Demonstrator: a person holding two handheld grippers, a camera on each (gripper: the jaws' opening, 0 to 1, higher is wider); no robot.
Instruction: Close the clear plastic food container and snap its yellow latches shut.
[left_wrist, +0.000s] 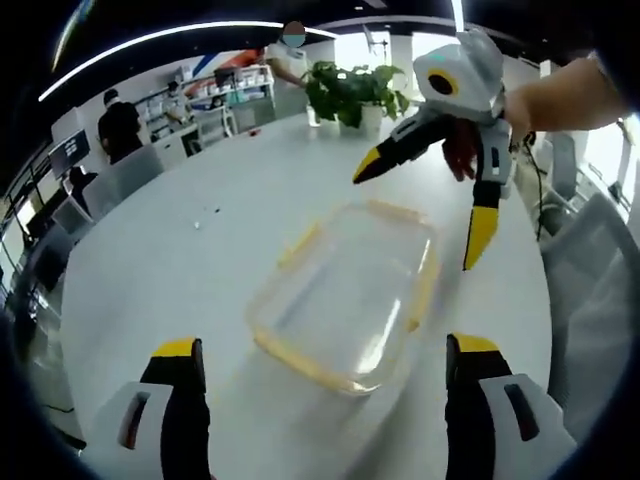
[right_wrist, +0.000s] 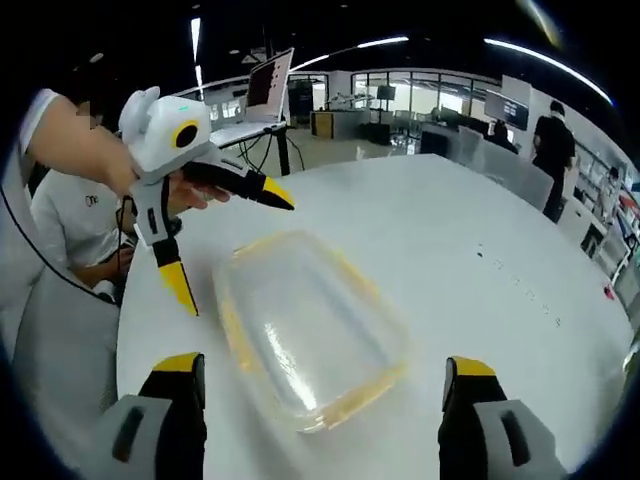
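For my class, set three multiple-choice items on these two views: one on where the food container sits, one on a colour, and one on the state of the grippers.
1. Where is the clear container?
A. On the white table
B. On a chair
C. Held in the air

2. What colour are the container's latches?
A. Blue
B. Yellow
C. Red

3. How do the jaws of the right hand-held gripper stand?
A. Shut on the lid
B. Shut on a latch
C. Open, holding nothing

Answers:
1 A, it rests flat on the white table.
2 B, yellow strips run along its rim.
3 C, the left gripper view shows its yellow-tipped jaws spread above the container; the left hand-held gripper is open too.
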